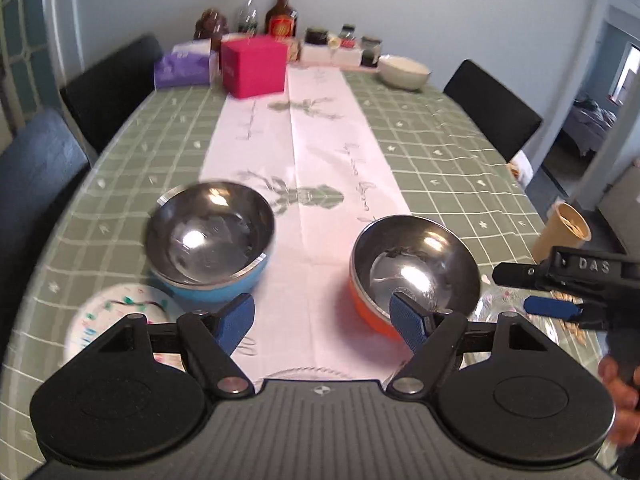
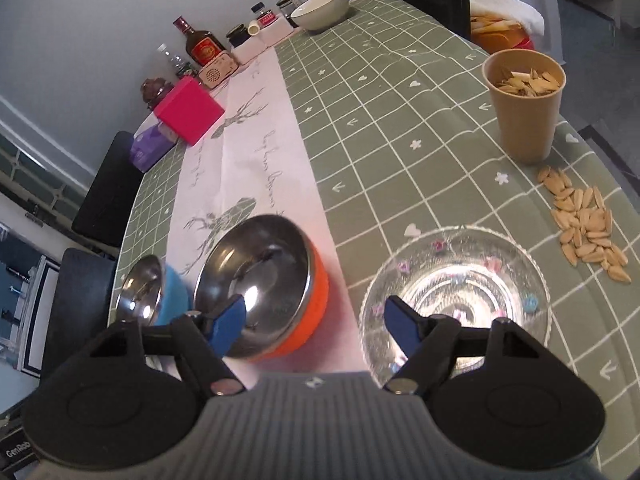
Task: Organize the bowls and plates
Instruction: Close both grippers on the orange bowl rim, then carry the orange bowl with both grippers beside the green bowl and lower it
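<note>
On the white runner [image 1: 304,152], blue bowl [image 1: 212,240] at 10 o'clock, orange bowl [image 1: 416,268] at 2, w/ left gripper [image 1: 324,320] spread wide, empty; same for right gripper [image 2: 316,320], glass bowl [image 2: 456,296] at 2.

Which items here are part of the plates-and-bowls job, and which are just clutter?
Job:
- blue bowl
- orange bowl
- glass bowl
- paper plate
- white bowl

Lying about:
- cup of seeds
- loose seeds
- pink box
- bottles and jars
- tissue pack
</note>
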`<state>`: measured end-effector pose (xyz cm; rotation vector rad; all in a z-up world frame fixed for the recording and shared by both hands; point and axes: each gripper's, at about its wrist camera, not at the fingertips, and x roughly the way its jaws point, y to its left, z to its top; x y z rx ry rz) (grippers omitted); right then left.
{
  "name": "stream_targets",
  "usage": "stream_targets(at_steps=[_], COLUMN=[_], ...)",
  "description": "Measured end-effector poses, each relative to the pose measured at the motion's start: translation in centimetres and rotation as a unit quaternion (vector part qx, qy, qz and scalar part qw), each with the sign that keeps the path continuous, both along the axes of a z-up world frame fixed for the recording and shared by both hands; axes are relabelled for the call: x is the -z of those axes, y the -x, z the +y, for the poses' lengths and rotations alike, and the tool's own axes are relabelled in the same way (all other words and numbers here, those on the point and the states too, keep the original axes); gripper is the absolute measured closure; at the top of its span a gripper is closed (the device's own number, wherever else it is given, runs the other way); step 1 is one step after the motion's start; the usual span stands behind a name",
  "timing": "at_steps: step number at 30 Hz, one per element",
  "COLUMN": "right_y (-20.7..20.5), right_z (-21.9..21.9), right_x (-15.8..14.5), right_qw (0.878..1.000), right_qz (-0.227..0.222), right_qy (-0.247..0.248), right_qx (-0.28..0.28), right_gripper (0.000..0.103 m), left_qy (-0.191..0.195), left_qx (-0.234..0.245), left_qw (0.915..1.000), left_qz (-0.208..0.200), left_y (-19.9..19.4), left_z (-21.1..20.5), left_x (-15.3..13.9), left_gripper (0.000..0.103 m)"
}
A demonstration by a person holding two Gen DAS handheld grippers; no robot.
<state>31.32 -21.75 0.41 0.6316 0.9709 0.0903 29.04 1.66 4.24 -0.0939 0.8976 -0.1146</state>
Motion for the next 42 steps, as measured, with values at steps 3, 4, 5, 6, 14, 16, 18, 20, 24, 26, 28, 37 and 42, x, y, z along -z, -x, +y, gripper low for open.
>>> stream_targets(at_steps=[3, 4, 5, 6, 14, 16, 18, 20, 24, 26, 28, 37, 42], right_y=[-1.6, -1.8, -2.0, -2.3, -2.2, -2.2, -2.1, -2.0, -1.3, -0.6, 0.4, 7.6, 12.8], right_z=[0.0, 0.2, 0.3, 0.5, 2.1, 2.5, 2.4, 2.3, 2.2, 2.2, 2.4, 3.9, 5.4], right_x=[1.8, 2.2, 2.7, 3.1, 2.9, 2.7, 2.6, 2.3, 0.8, 0.2, -0.5, -3.8, -4.7], right_qw=[1.0, 1.0, 1.0, 0.999, 0.995, 0.995, 0.995, 0.995, 0.996, 0.996, 0.995, 0.991, 0.988], right_qz=[-0.001, -0.005, -0.009, -0.011, -0.041, -0.047, -0.045, -0.049, -0.057, -0.059, -0.066, -0.059, -0.044], right_qy=[0.002, 0.008, 0.009, 0.008, 0.041, 0.048, 0.046, 0.043, 0.025, 0.013, 0.003, -0.055, -0.059], right_qx=[-0.011, -0.011, -0.019, -0.031, -0.076, -0.08, -0.075, -0.071, -0.07, -0.071, -0.074, -0.106, -0.137], right_gripper=[0.03, 0.031, 0.037, 0.042, 0.087, 0.087, 0.088, 0.089, 0.089, 0.089, 0.089, 0.089, 0.089], left_qy=[0.01, 0.012, 0.014, 0.015, 0.058, 0.029, 0.017, 0.018, 0.022, 0.019, 0.01, -0.01, -0.017], left_qx=[-0.012, -0.014, -0.015, -0.016, -0.045, -0.045, -0.043, -0.042, -0.038, -0.037, -0.032, -0.012, -0.001], left_qw=[0.9994, 0.9991, 0.9986, 0.9982, 0.9897, 0.9908, 0.9908, 0.9908, 0.9909, 0.9918, 0.9932, 0.9953, 0.9972], left_qz=[0.031, 0.039, 0.048, 0.056, 0.123, 0.125, 0.127, 0.128, 0.128, 0.121, 0.112, 0.095, 0.073], left_y=[-2.3, -2.9, -3.4, -3.8, -5.8, -5.6, -5.3, -5.1, -3.9, -2.9, -1.9, 6.5, 12.5], left_z=[-1.0, -1.4, -1.7, -1.9, -2.2, -2.9, -3.2, -3.2, -2.6, -2.2, -1.9, 1.3, 2.9], left_x=[2.4, 3.0, 3.6, 4.1, 5.7, 5.5, 5.3, 5.1, 3.9, 2.9, 1.6, -2.7, -3.2], left_gripper=[0.017, 0.018, 0.019, 0.02, 0.085, 0.087, 0.087, 0.087, 0.086, 0.086, 0.086, 0.087, 0.087])
